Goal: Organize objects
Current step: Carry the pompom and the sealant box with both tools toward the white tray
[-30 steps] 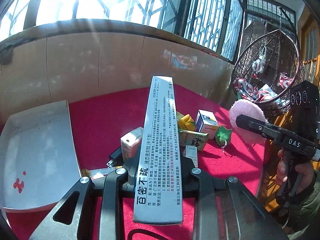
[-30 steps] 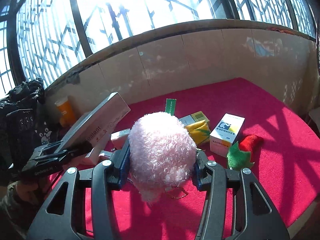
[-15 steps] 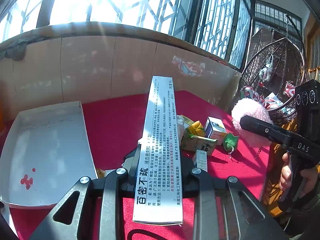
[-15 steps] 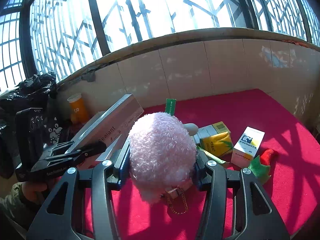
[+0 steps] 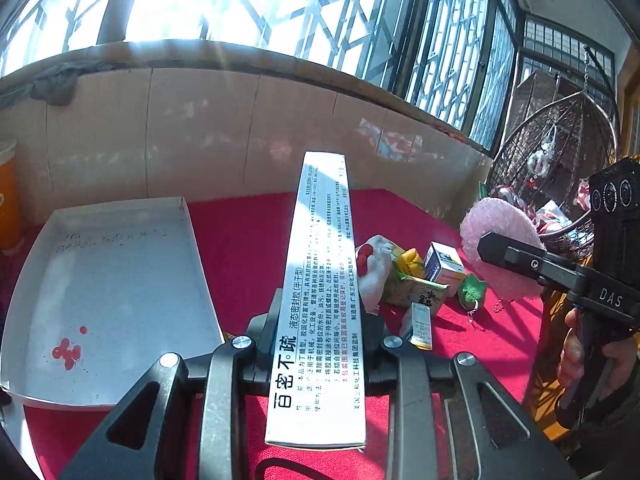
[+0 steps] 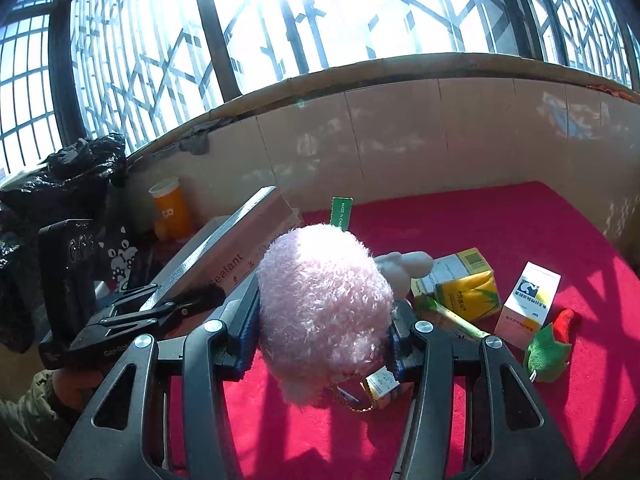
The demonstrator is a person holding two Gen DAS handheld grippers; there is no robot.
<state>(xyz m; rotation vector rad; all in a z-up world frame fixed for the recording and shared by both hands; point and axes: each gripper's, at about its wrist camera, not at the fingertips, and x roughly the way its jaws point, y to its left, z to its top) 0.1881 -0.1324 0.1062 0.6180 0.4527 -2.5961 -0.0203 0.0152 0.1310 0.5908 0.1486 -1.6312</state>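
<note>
sealant box (image 5: 324, 280) clamped in my left jaws, lifted off bench; white tray (image 5: 100, 276) now bigger, closer at left, so drop-off looks next. pink plush (image 6: 324, 312) clamped in right jaws, risen above clutter on red cloth (image 6: 500, 232).

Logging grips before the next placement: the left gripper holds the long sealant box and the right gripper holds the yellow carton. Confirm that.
Not quite. The left gripper does hold the long sealant box, but the right gripper is closed on the pink plush ball, as the right wrist view shows. The yellow carton lies on the red cloth.
</note>
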